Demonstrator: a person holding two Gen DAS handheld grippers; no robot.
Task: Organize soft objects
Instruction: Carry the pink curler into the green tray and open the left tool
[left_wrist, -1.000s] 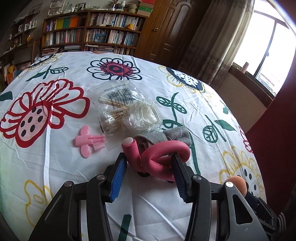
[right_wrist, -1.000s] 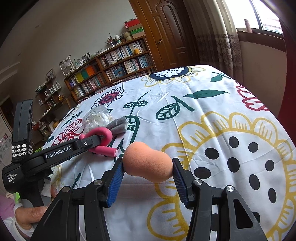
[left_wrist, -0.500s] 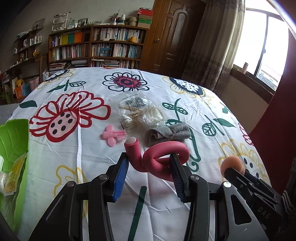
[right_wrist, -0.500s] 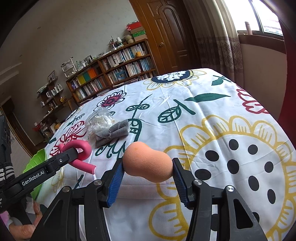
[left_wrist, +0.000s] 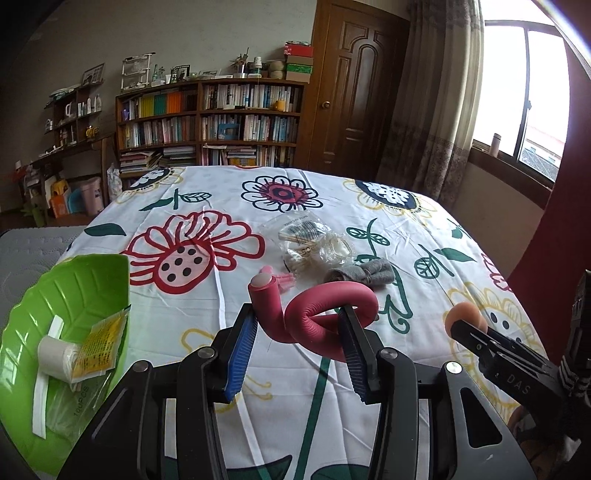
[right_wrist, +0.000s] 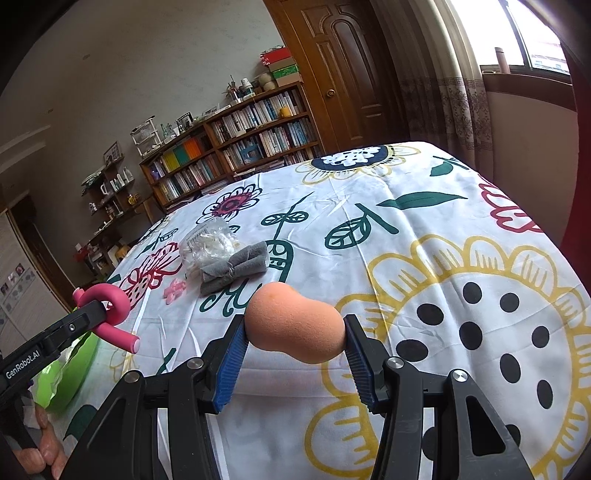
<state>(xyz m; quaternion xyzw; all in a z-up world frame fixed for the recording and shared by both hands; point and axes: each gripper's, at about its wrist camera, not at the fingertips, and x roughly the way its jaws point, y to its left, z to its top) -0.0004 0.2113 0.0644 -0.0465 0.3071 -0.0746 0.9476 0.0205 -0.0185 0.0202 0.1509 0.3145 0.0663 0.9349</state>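
We hold the pink foam curler (left_wrist: 325, 325) in our left gripper (left_wrist: 295, 350); the jaws are closed on its twisted loop, and it is now lifted clear of the flowered tablecloth (left_wrist: 369, 192). One second ago the curler was low, just beside the grey cloth bundle (left_wrist: 360, 275) and the clear plastic packet (left_wrist: 314, 243); since then the left gripper has pulled back toward the near left, so those things now lie well apart from it, farther on the table. The small pink clip (left_wrist: 284, 278) stays on the cloth behind the curler. The green leaf-shaped tray (left_wrist: 74, 280) has come into view at the near left edge, with a white roll (left_wrist: 55, 356) and a yellow sachet (left_wrist: 99, 341) inside. We judge the curler goes there next. Our right gripper (right_wrist: 295, 354) keeps the orange sponge (right_wrist: 295, 325) pinched between its half-closed jaws, above the near right of the table
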